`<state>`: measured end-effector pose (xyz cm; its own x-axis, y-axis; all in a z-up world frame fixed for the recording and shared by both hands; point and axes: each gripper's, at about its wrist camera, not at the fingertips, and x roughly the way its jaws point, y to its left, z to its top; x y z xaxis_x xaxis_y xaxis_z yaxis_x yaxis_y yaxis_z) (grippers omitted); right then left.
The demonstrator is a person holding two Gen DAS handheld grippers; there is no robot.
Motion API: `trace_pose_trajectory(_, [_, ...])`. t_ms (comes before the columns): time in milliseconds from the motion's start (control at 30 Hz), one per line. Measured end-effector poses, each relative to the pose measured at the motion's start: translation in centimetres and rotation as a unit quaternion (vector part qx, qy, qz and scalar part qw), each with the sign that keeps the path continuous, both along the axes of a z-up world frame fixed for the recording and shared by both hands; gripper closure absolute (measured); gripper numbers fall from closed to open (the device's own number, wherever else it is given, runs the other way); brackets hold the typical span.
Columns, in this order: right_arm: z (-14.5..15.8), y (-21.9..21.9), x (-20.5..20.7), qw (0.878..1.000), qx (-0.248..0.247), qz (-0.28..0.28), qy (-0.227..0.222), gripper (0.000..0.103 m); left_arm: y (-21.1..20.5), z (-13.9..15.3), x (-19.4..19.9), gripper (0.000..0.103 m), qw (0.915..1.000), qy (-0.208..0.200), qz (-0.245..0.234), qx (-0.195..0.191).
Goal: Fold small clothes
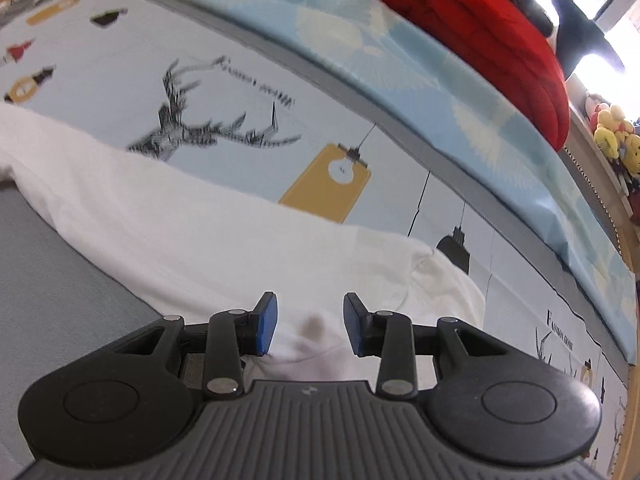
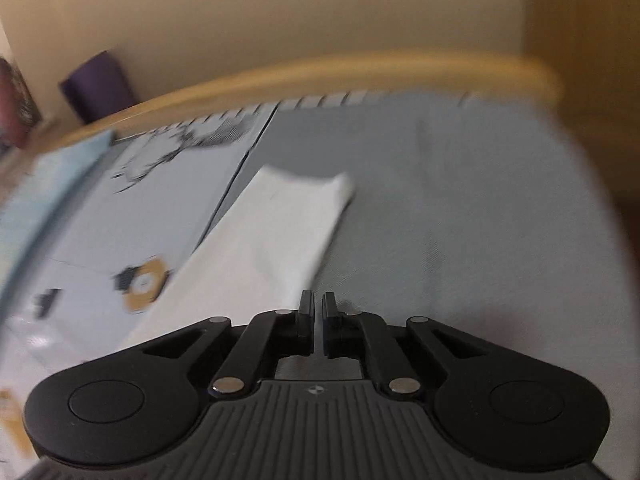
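Left wrist view: the left hand-held gripper (image 1: 310, 322) is standing partly open, its blue pads (image 1: 267, 320) straddling but not pressing a bunched edge of the white garment (image 1: 224, 240), which is lying on the bed (image 1: 100, 80) with its long axis running from the left edge across to the lower right, directly ahead of and beneath this hand. Right wrist view: the right hand-held gripper (image 2: 318, 306) is showing its jaws drawn almost together with nothing visibly between them, the white garment (image 2: 256, 248) stretching up and leftward from just beside the tips; judging by this, the left hand is sitting nearer for the next grasp.
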<state>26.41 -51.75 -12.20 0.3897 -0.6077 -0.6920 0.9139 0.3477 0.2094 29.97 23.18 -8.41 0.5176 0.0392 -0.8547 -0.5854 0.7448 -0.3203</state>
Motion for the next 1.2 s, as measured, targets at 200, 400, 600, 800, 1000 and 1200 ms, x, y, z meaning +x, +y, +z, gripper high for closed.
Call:
trace_pose_trajectory(200, [4.1, 10.8, 4.8, 0.963, -0.028, 0.253, -0.088, 0.09, 1.0, -3.7, -0.5, 0.061, 0.9939, 0.097, 0.039, 0.035])
trace_pose_trajectory(400, [2.0, 21.8, 10.2, 0.861, 0.045, 0.501, -0.075, 0.073, 3.5, -3.4, -2.3, 0.065, 0.9854, 0.112, 0.119, 0.047])
trace_pose_trajectory(600, [-1.2, 27.0, 12.8, 0.853, 0.054, 0.518, -0.016, 0.068, 2.1, -1.9, -1.6, 0.065, 0.9915, 0.074, 0.099, 0.04])
trace_pose_trajectory(800, [-3.0, 29.7, 14.6, 0.851, -0.002, 0.524, 0.043, 0.067, 1.1, -0.7, -0.8, 0.065, 0.9934, 0.054, 0.086, 0.052])
trace_pose_trajectory(1000, [-3.1, 31.2, 14.3, 0.832, -0.064, 0.548, 0.066, 0.103, 1.2, -0.3, -0.7, 0.065, 0.9941, 0.045, 0.083, 0.054])
trace_pose_trajectory(1200, [-1.5, 29.4, 13.9, 0.867, -0.091, 0.49, 0.009, 0.103, 0.9, -0.1, -0.2, 0.065, 0.9971, 0.029, 0.053, 0.047])
